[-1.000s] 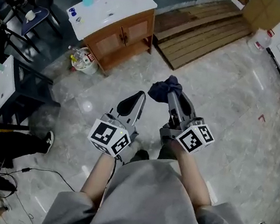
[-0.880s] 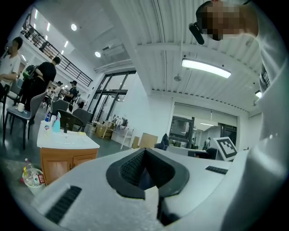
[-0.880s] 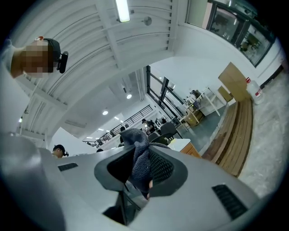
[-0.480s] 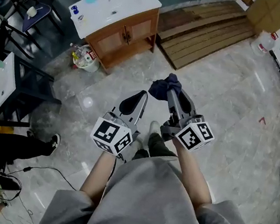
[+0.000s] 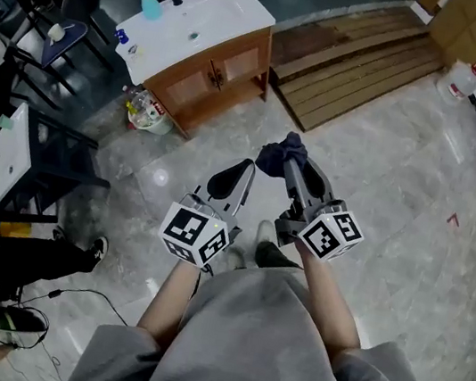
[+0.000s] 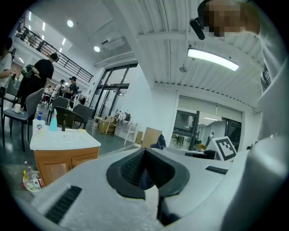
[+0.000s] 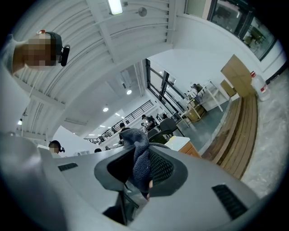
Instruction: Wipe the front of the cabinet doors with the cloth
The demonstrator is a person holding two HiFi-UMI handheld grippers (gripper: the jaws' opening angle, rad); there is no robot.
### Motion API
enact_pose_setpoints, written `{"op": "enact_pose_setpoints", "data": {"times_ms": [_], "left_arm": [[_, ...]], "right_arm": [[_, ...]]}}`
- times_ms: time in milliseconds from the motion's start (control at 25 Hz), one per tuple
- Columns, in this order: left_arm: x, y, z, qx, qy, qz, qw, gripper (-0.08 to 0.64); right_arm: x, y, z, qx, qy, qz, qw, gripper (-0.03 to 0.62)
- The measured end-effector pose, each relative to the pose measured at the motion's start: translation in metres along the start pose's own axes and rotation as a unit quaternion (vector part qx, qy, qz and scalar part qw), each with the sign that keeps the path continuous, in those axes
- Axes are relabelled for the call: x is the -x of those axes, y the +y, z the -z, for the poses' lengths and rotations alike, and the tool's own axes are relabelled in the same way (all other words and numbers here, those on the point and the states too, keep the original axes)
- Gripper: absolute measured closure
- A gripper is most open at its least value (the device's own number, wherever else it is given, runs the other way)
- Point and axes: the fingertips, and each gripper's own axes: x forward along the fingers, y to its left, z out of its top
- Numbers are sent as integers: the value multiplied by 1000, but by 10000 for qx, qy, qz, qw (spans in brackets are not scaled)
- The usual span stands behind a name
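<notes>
Marble floor [image 5: 382, 191]; wooden cabinet [image 5: 212, 77] beyond dark cloth [image 5: 277, 155]

No letters or numbers can be read anywhere. The marker cube [image 5: 193, 234] on the left claw [image 5: 238, 172] and the marker cube [image 5: 330, 234] on the right claw [image 5: 291, 165] bear only black-and-white square patterns. The red label on the bottles [image 5: 147, 111] beside the wooden cabinet [image 5: 213, 68] is too small to read. So is the one on the white jug [image 5: 462, 80] by the planks.

Cloth [image 5: 271, 156] in the right claw [image 5: 292, 163]; sink cabinet [image 5: 224, 72] at eleven o'clock, wooden planks [image 5: 360, 54] at one o'clock.
</notes>
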Motion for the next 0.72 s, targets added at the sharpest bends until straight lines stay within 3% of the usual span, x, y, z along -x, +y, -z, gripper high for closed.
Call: {"op": "enact_pose_setpoints", "data": {"times_ms": [720], "left_arm": [[-78, 33, -1, -107, 341, -476, 9982, 552]], "right_arm": [[-53, -74, -16, -509, 256, -174, 9982, 511]]}}
